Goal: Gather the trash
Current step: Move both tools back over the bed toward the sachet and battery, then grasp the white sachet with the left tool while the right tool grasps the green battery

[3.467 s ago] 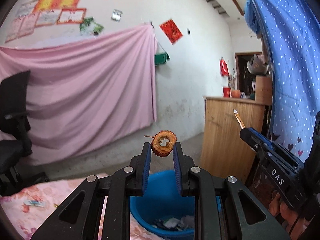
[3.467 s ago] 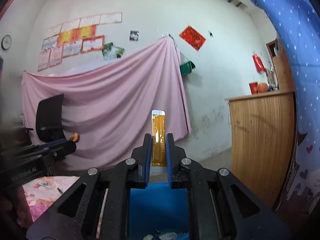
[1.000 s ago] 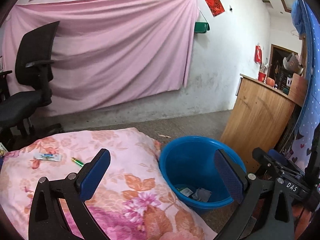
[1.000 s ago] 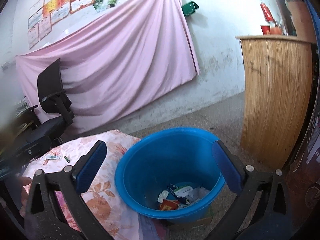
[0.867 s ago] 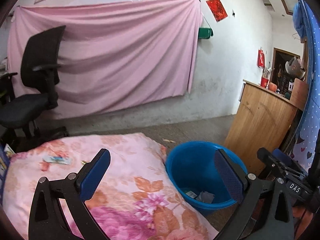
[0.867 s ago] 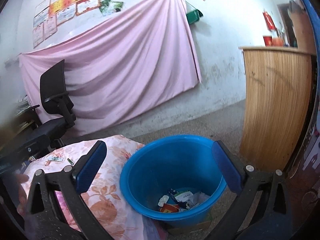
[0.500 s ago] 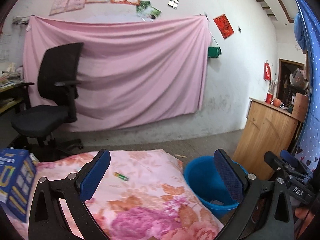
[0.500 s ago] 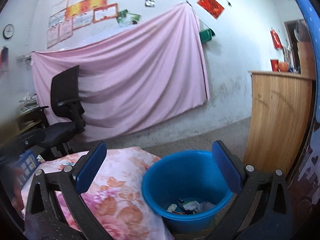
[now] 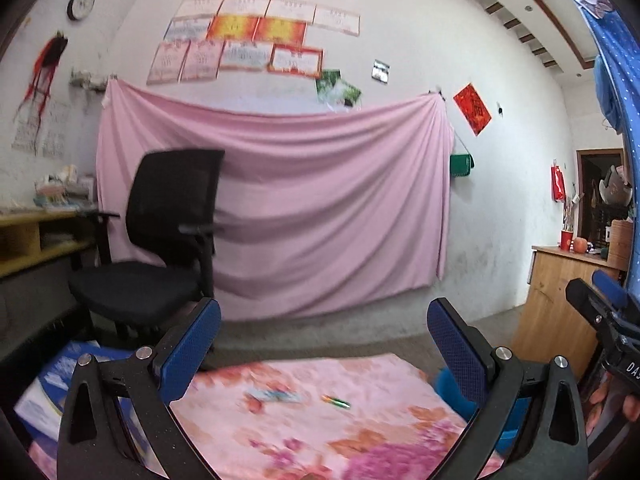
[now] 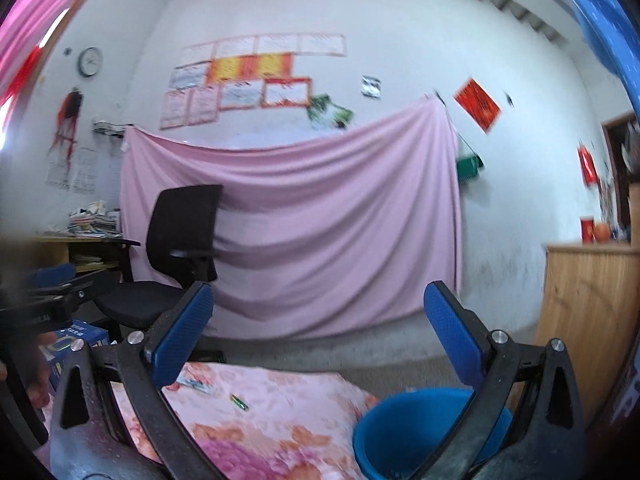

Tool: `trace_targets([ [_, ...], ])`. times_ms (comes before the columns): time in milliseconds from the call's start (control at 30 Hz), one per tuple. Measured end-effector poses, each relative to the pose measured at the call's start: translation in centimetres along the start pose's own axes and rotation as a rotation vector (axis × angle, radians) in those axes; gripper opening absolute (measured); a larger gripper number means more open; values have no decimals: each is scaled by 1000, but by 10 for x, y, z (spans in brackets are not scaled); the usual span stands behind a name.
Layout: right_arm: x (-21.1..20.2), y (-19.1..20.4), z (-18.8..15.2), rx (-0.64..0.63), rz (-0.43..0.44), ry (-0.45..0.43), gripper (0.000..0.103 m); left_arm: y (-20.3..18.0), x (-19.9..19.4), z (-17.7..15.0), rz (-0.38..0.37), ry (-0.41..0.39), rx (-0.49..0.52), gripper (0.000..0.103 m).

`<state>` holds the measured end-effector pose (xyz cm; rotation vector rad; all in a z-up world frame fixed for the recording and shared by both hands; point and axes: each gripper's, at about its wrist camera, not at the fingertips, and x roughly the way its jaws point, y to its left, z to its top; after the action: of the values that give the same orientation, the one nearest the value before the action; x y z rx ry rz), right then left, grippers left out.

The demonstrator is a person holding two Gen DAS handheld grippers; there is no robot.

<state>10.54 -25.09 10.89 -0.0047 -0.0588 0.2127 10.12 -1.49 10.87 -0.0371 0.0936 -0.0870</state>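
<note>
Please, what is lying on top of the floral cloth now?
On the floral cloth lie a small green item and a flat wrapper, apart from each other. Motion blur hides what they are. The near part of the cloth is covered by the open jaws.

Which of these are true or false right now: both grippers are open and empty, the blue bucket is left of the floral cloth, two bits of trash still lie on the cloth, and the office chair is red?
1. Both grippers are open and empty. True: the left gripper and right gripper hold nothing, jaws wide apart.
2. The blue bucket is left of the floral cloth. False: it stands to the right.
3. Two trash pieces lie on the cloth. True: a small green item and a flat wrapper.
4. The office chair is red. False: black.
</note>
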Motion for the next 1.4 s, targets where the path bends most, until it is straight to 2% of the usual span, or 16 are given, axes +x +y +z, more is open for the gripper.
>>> trace_targets([
  [100, 5, 18, 3, -34, 26, -32, 103, 17, -3, 0, 27, -35, 26, 101],
  [200, 16, 27, 2, -49, 34, -30, 103, 32, 5, -3, 31, -33, 1, 101],
  [367, 56, 29, -10, -47, 92, 48, 103, 50, 34, -16, 46, 44, 7, 101],
  [567, 80, 31, -29, -78, 105, 63, 103, 58, 57, -34, 76, 16, 27, 101],
  [700, 103, 37, -43, -94, 126, 120, 103, 70, 81, -43, 70, 71, -21, 101],
  [833, 134, 36, -60, -82, 206, 269, 103, 74, 105, -56, 90, 152, -7, 101],
  [967, 161, 35, -82, -84, 250, 430, 103, 71, 133, -78, 98, 277, 36, 100],
  [1000, 171, 34, -89, -78, 266, 488, 97, 71, 142, -85, 105, 319, 51, 99],
  [1067, 189, 33, -102, -67, 288, 591, 92, 72, 157, -96, 109, 402, 61, 86],
  [1100, 197, 34, -106, -66, 291, 633, 90, 74, 167, -102, 112, 454, 56, 73],
  [1133, 207, 36, -115, -70, 292, 695, 90, 76, 174, -109, 111, 496, 49, 66],
  [1167, 218, 39, -124, -76, 298, 760, 87, 78, 184, -115, 106, 550, 38, 65],
  [1300, 237, 51, -147, -94, 344, 878, 76, 88, 208, -134, 72, 700, -27, 53],
  [1400, 245, 62, -161, -91, 399, 940, 73, 98, 219, -142, 48, 752, -87, 52],
])
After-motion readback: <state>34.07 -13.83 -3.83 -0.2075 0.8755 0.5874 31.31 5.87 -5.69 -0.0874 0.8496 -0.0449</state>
